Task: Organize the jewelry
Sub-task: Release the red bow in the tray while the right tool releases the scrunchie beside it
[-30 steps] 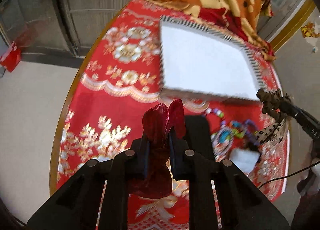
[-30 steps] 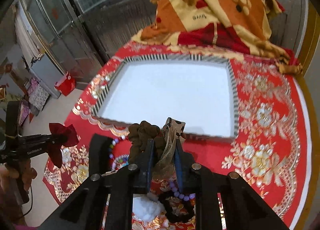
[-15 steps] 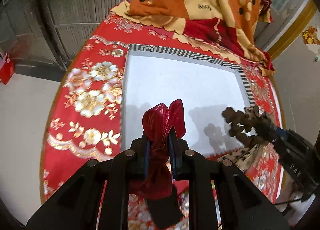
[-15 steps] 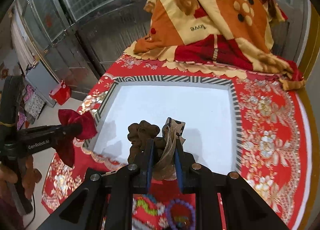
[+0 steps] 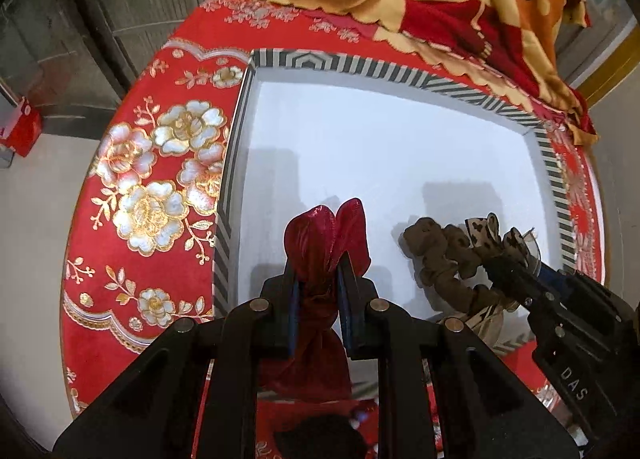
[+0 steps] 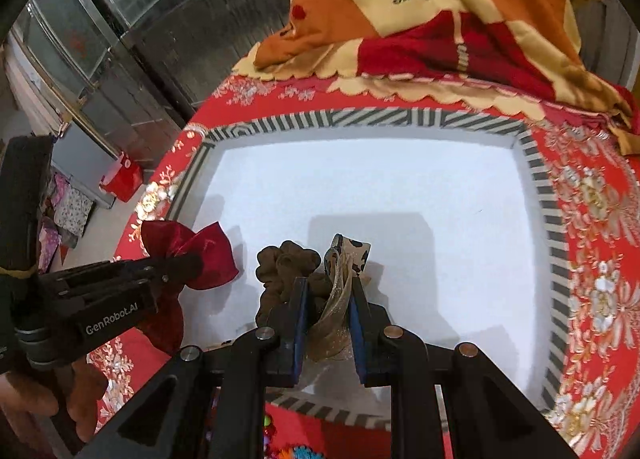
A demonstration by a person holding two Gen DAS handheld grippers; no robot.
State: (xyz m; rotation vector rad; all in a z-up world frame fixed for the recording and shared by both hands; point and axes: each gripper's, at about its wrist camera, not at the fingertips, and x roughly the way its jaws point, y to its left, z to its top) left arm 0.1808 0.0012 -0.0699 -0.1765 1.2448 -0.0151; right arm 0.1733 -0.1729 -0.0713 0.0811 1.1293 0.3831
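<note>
- A round table (image 5: 132,299) carries everything, under a red cloth (image 6: 592,219) with gold and white flowers.
- A shallow white tray (image 6: 384,120) with a black-and-white striped rim lies flat on the cloth, mid-table.
- A folded orange, red and cream blanket (image 6: 420,19) lies on the far edge, just behind the tray.
- Coloured beads (image 6: 296,453) peek out at the near edge, mostly hidden.

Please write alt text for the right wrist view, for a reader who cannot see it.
The right tongs grip a brown scrunchie with a leopard-print ribbon over a white tray with a striped rim. At left, the left tongs hold a red bow above the tray's edge.
</note>
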